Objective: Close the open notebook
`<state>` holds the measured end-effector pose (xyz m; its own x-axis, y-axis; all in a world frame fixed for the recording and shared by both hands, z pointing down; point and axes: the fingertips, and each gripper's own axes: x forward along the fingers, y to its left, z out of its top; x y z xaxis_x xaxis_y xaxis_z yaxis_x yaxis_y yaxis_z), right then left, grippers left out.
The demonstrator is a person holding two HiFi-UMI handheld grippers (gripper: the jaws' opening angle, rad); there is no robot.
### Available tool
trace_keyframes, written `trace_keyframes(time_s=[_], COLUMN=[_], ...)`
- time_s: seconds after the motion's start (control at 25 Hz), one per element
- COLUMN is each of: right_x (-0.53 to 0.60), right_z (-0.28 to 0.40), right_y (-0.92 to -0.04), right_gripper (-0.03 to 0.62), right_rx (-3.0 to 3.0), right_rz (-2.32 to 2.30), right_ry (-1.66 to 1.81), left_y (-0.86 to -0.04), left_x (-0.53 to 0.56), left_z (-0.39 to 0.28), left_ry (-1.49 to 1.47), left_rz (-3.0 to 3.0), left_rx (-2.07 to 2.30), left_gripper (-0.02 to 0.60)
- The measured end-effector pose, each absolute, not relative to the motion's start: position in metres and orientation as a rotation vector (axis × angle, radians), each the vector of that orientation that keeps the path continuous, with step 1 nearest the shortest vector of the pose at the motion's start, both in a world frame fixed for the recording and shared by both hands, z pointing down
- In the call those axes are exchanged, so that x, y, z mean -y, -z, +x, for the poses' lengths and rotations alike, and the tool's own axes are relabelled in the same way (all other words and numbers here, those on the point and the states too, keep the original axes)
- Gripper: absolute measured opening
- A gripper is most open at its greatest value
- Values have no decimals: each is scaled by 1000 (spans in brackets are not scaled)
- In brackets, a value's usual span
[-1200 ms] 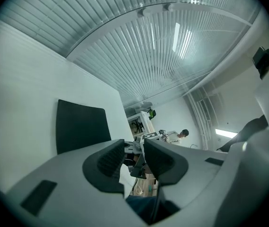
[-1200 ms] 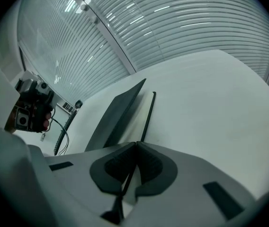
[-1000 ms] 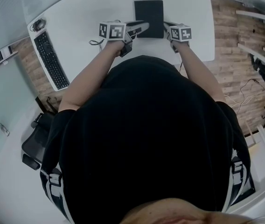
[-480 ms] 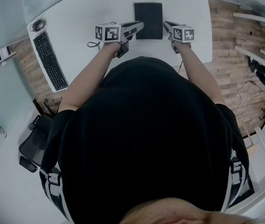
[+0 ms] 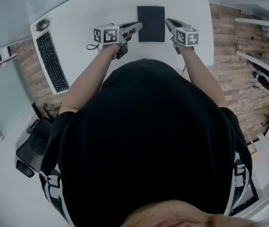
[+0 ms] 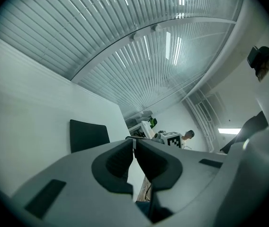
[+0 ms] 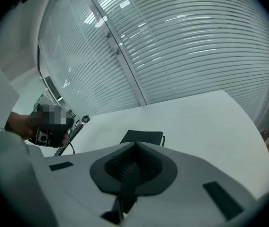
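The black notebook (image 5: 151,23) lies closed and flat on the white table (image 5: 77,18), also visible in the left gripper view (image 6: 88,135) and the right gripper view (image 7: 143,137). My left gripper (image 5: 138,27) hovers by the notebook's near left corner. Its jaws have just closed and meet with nothing between them (image 6: 134,140). My right gripper (image 5: 169,21) hangs off the notebook's right edge, lifted above the table, its jaws shut and empty (image 7: 135,144). Neither gripper touches the notebook.
A black keyboard (image 5: 51,60) lies along the table's left edge, with a small round object (image 5: 40,24) beyond it. A thin cable (image 5: 91,46) trails by the left hand. A dark office chair (image 5: 30,148) stands at lower left, wooden floor (image 5: 229,60) to the right.
The left gripper's jaws have closed and it has drawn slightly left. The right gripper has lifted and moved farther along the notebook's right side. The notebook has not moved.
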<state>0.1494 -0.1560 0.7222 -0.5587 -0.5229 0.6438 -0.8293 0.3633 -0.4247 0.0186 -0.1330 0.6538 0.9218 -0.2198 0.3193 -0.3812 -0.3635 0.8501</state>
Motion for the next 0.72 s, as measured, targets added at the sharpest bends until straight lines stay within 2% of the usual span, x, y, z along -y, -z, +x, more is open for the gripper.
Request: trace_keyframes(time_s=[0.56,0.72], right_x=[153,132], right_z=[194,184], right_y=[-663,-645], right_gripper=[37,37], right_rx=[2303,2315], right_rz=[1367,1384], right_ry=[-930,-931], left_y=[-619,-603], left_x=[137,121], left_z=[7,-18], left_ry=[-104,-101], left_rz=[2015,2028], left_rx=[542,576], left_gripper=[35,34])
